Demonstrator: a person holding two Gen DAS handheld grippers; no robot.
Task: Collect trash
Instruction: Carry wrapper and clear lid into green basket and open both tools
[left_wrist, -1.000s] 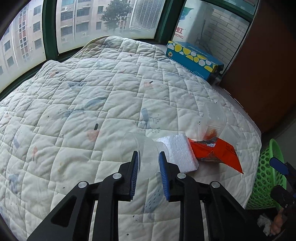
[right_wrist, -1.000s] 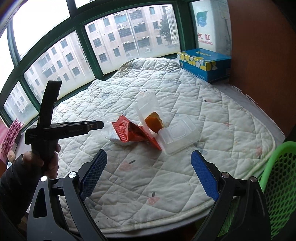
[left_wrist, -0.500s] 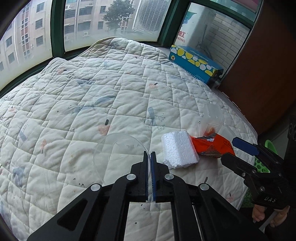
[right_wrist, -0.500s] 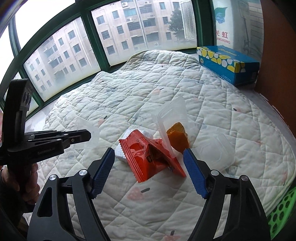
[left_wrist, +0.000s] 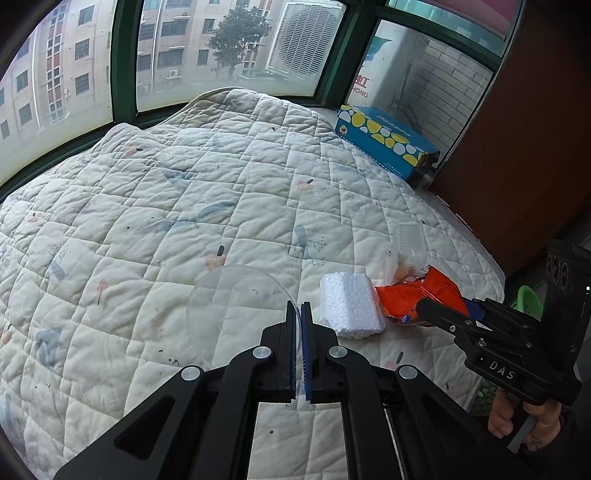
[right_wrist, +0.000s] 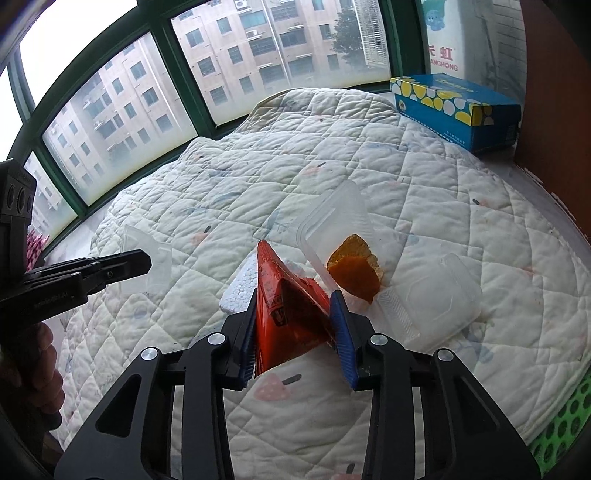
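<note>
My left gripper (left_wrist: 300, 314) is shut on the rim of a clear plastic cup (left_wrist: 236, 306), held above the quilt; the cup also shows in the right wrist view (right_wrist: 147, 258). My right gripper (right_wrist: 293, 306) is closed around a red snack wrapper (right_wrist: 288, 306) that lies on the quilt, its blue pads against both sides of it. The wrapper also shows in the left wrist view (left_wrist: 410, 295). A white foam block (left_wrist: 349, 304) lies left of the wrapper. A clear clamshell box (right_wrist: 406, 280) with an orange food scrap (right_wrist: 354, 269) sits right of it.
A green mesh basket (right_wrist: 565, 421) stands off the bed's right edge. A blue and yellow tissue box (right_wrist: 458, 107) lies at the far right by the brown wall. Windows run along the far side of the white quilt (left_wrist: 184, 192).
My left gripper shut on the clear cup's rim and lifted it. My right gripper moved forward to the red wrapper and its jaws closed in on it.
</note>
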